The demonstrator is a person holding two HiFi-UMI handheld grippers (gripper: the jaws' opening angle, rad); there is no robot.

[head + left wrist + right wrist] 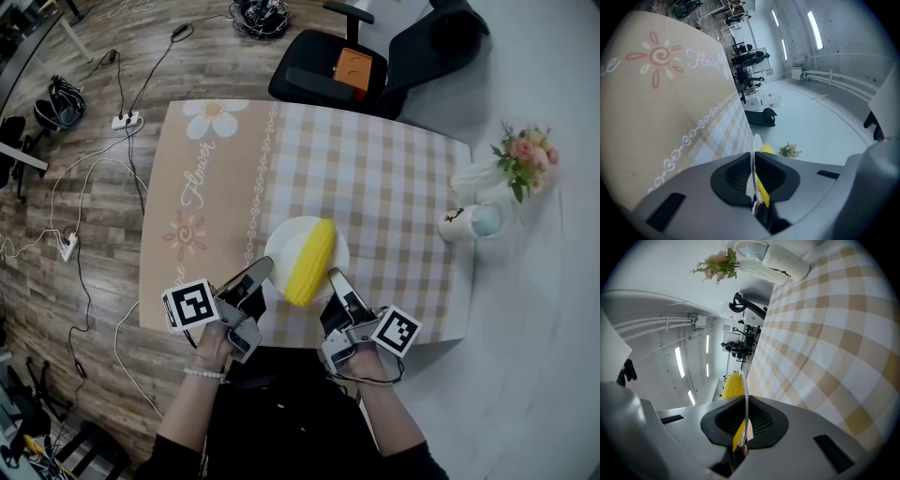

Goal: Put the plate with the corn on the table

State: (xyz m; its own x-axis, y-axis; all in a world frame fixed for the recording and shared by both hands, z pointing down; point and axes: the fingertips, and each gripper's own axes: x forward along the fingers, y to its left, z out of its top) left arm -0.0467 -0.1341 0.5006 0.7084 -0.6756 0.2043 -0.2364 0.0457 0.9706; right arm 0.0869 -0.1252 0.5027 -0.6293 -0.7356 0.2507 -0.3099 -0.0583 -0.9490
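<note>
Your left claw (255,274) and right claw (336,278) each pinch the plate (279,239) rim, corn (311,261) aboard, at the worktop (394,187) near edge; hold it level, set down gently before releasing.

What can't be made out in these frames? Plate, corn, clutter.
- Whether the plate touches the table: the head view looks straight down, and both gripper views show only its rim edge-on.
- Most of the corn in both gripper views: hidden behind the jaws.
- Print on the white cup: too small in the head view.
- The orange item on the chair: too small to identify.
</note>
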